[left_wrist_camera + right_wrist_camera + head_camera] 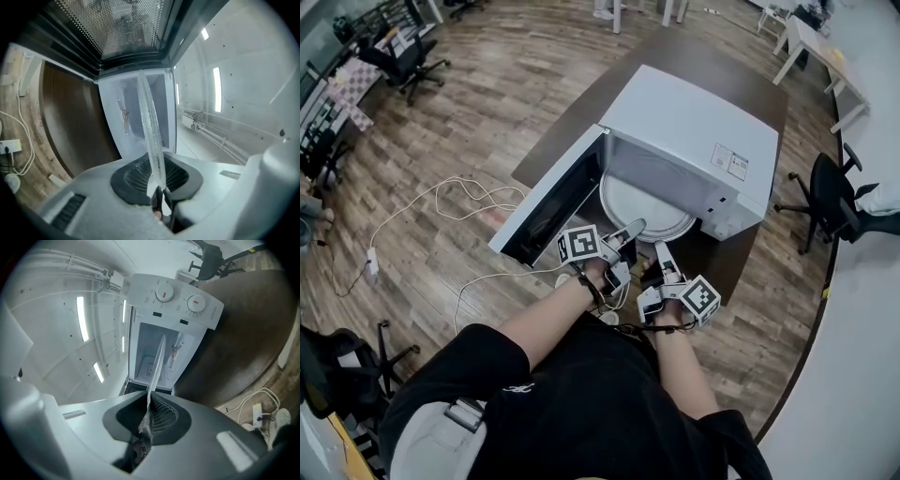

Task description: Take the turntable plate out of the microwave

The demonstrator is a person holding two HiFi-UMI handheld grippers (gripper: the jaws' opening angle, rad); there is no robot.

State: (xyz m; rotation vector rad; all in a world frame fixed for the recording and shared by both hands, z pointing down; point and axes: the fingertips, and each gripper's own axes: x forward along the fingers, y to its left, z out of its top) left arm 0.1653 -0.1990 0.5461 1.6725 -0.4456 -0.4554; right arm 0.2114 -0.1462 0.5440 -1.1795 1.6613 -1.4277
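The round glass turntable plate sticks half out of the open white microwave. My left gripper is shut on the plate's near left rim, and my right gripper is shut on its near right rim. In the left gripper view the plate shows edge-on, running from between the jaws into the oven cavity. The right gripper view also shows the plate edge-on, pinched between the dark pads, with the microwave's two dials beyond.
The microwave door hangs open to the left, its mesh window close over the left gripper. The oven stands on a dark wooden table. White cables lie on the wooden floor, and office chairs stand around.
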